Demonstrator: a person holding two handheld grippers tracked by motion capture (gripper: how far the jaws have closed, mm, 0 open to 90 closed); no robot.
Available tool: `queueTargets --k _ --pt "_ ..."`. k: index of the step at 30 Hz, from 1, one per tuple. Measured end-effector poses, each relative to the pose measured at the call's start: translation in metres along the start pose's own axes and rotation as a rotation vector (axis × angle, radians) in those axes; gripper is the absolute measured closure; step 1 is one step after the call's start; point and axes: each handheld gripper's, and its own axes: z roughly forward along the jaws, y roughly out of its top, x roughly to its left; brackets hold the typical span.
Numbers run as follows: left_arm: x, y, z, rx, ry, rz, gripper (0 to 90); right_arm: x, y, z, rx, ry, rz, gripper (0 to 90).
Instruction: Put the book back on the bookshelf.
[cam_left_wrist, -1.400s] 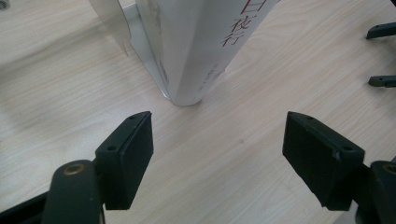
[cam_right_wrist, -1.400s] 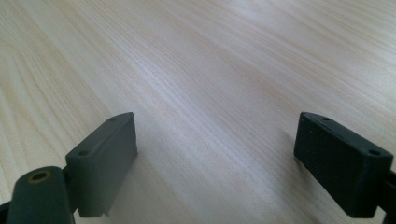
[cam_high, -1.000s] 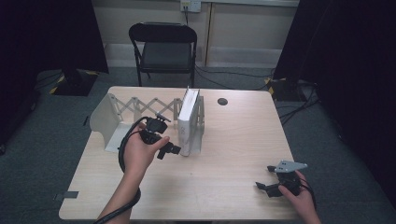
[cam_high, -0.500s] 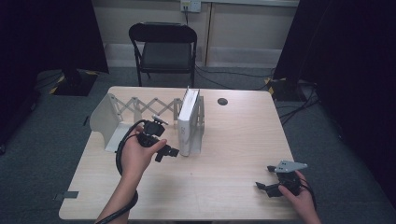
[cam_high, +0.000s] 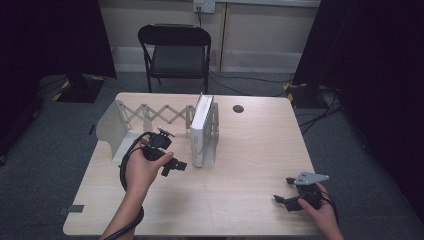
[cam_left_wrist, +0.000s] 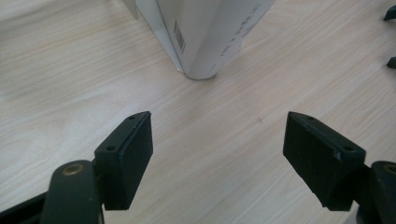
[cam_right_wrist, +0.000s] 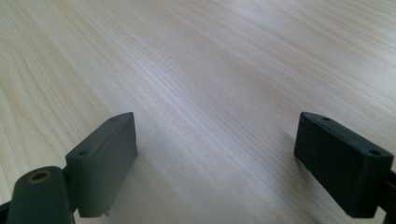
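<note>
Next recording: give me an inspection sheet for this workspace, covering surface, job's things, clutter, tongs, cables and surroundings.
Surface: light wooden table, bare around both tongs.
Job's things: white book upright at the right end of the white folding rack, whose lattice is stretched out.
Clutter: small dark round spot on the table behind the book; what it is cannot be told.
Tongs: left tongs open, empty, pointed at the book's lower corner, short of it. Right tongs open, empty, over bare wood near the front right edge.
Cables: black cable loops round the left hand; more cables lie on the floor behind.
Surroundings: black folding chair behind the table, grey carpet, dark curtains at both sides.
</note>
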Motion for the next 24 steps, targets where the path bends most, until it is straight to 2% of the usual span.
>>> queueTargets --k 24 --pt "0.011 -0.022 0.011 0.013 -0.003 -0.012 23.8 0.0 0.0 0.0 0.0 0.0 0.0 12.7"
